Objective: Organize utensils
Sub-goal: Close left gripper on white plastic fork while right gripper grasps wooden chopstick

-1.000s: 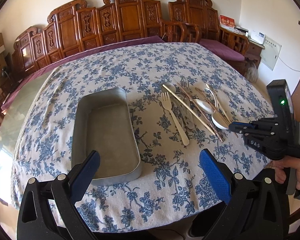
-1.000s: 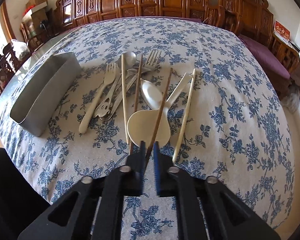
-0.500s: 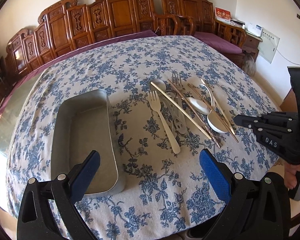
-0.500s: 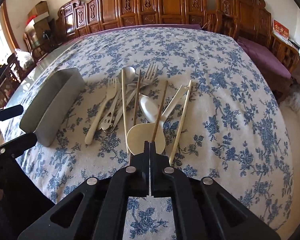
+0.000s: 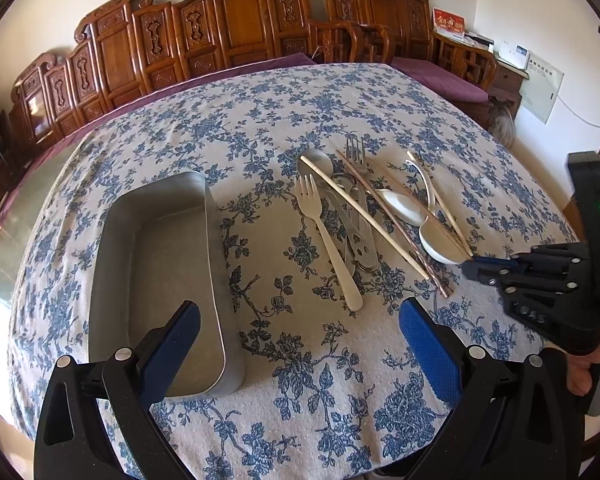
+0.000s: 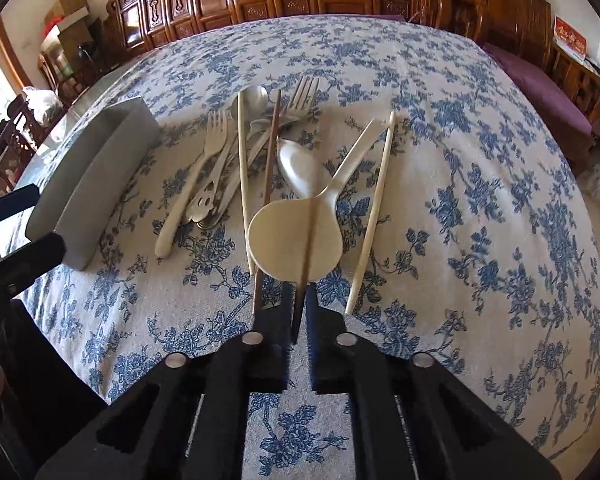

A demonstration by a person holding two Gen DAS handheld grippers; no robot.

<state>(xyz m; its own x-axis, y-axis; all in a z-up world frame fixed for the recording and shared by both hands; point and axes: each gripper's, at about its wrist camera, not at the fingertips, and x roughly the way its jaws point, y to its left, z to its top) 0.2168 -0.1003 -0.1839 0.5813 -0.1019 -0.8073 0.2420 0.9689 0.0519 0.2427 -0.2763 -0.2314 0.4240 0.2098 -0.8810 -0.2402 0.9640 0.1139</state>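
A pile of utensils lies on the flowered tablecloth: a cream fork [image 5: 328,248] [image 6: 196,184], metal forks and spoons [image 5: 356,236], pale chopsticks [image 6: 242,176] and a cream spoon [image 6: 284,240] [image 5: 440,244]. My right gripper [image 6: 299,312] [image 5: 470,266] sits at the near edge of the cream spoon. Its jaws are closing on the near end of a brown chopstick [image 6: 309,240] that lies across the spoon's bowl. My left gripper [image 5: 300,320] [image 6: 24,228] hangs wide open and holds nothing, above the cloth between the metal tray [image 5: 160,260] [image 6: 100,176] and the pile.
A second brown chopstick [image 5: 396,224] and another cream spoon [image 5: 400,204] cross the pile. Carved wooden chairs [image 5: 236,28] line the far side of the table. A person's hand [image 5: 588,372] holds the right gripper at the table's right edge.
The right jaws, slightly apart a second ago, have closed around the brown chopstick's end. The left gripper has come lower and nearer the table, and stays open.
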